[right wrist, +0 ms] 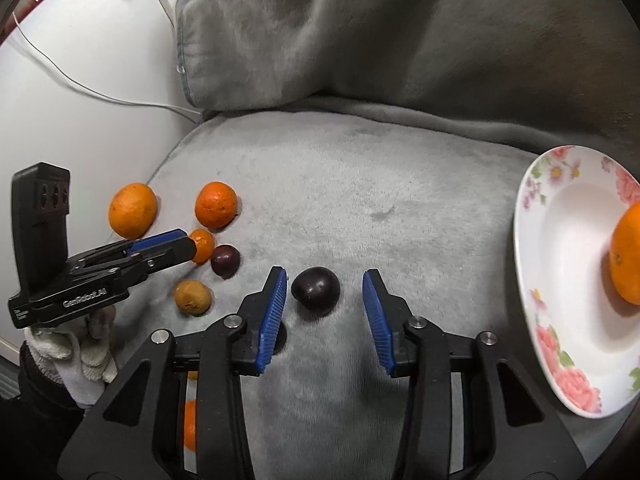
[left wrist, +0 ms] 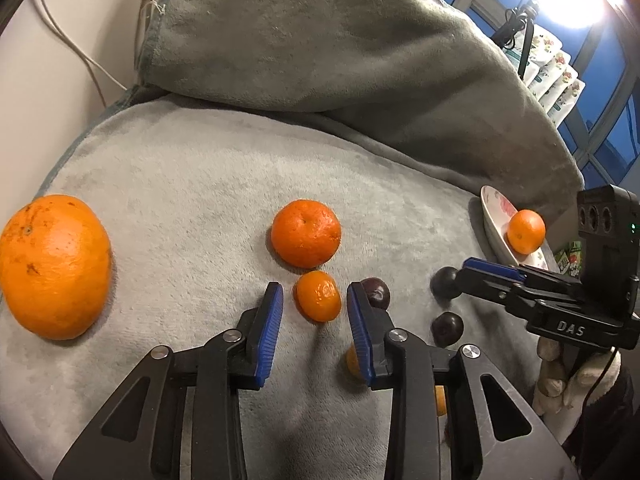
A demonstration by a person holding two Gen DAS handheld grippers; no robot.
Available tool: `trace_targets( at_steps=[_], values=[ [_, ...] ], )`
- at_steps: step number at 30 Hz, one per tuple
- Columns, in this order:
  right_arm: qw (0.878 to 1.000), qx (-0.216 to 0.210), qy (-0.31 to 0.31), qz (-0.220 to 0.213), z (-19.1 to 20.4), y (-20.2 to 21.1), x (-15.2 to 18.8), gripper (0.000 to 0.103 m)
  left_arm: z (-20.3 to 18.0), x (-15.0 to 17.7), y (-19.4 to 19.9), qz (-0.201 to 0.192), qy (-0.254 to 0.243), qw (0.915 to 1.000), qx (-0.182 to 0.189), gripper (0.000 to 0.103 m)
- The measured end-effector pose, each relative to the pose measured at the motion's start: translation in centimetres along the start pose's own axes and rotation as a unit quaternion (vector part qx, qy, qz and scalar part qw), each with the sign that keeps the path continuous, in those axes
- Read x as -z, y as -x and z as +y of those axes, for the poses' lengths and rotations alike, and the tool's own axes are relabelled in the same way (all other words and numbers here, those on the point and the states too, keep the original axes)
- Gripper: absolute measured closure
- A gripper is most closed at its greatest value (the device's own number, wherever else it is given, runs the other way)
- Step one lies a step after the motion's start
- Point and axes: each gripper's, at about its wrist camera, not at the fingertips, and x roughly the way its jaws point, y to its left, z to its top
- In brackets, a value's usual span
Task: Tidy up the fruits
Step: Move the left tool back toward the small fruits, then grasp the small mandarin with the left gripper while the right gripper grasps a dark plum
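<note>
- My left gripper point(left wrist: 315, 300) points down at the grey plush blanket point(left wrist: 208, 200); its blue ribbed pads stand apart with the small peeled-looking orange mandarin point(left wrist: 318, 295) between them. A gap shows on each side of the fruit, so nothing is clamped.
- Just beyond that mandarin, at twelve o'clock, sits a medium round orange tangerine point(left wrist: 306, 233). At nine o'clock, well apart near the blanket's edge, lies a large pitted orange point(left wrist: 54, 266).
- A dark purple round plum point(left wrist: 376, 292) sits just beside my left gripper's right-hand pad, at three o'clock of the small mandarin. A second dark plum point(left wrist: 447, 328) lies further out at four o'clock.
- My right gripper point(right wrist: 325, 292) also points down at the blanket, pads apart, with a third dark purple plum point(right wrist: 316, 289) between them. It lies closer to the left-hand pad; whether that pad touches it I cannot tell. The right-hand pad is clearly off it.
- The white shallow ceramic plate with pink flower print point(right wrist: 560, 320) rests on the blanket at three o'clock of my right gripper. One orange tangerine point(right wrist: 628, 256) lies in it, against its far-right side.
- A brownish, dull small citrus fruit point(right wrist: 193, 297) lies at nine o'clock of my right gripper.
- A grey cushion point(right wrist: 400, 32) leans behind the blanket at twelve o'clock.
- Both hands wear white knitted gloves point(right wrist: 76, 356).
</note>
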Motion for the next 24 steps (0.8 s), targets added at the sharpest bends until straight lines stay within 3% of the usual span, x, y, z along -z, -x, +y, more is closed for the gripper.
trace_targets(
  at_steps=[12, 18, 24],
  values=[
    [1.000, 0.003, 0.018, 0.013, 0.9, -1.9, -0.1, 0.065, -0.1, 0.2, -0.7, 0.016, -0.013, 0.9997, -0.009, 0.077],
    [0.999, 0.028, 0.036, 0.019, 1.7, -2.1, 0.0, 0.074, -0.2, 0.2, -0.6, 0.016, -0.018, 0.9997, -0.012, 0.081],
    [0.999, 0.025, 0.034, 0.018, 1.4, -1.9, -0.1, 0.075, -0.5, 0.2, -0.6, 0.011, -0.019, 0.9997, -0.014, 0.082]
  ],
)
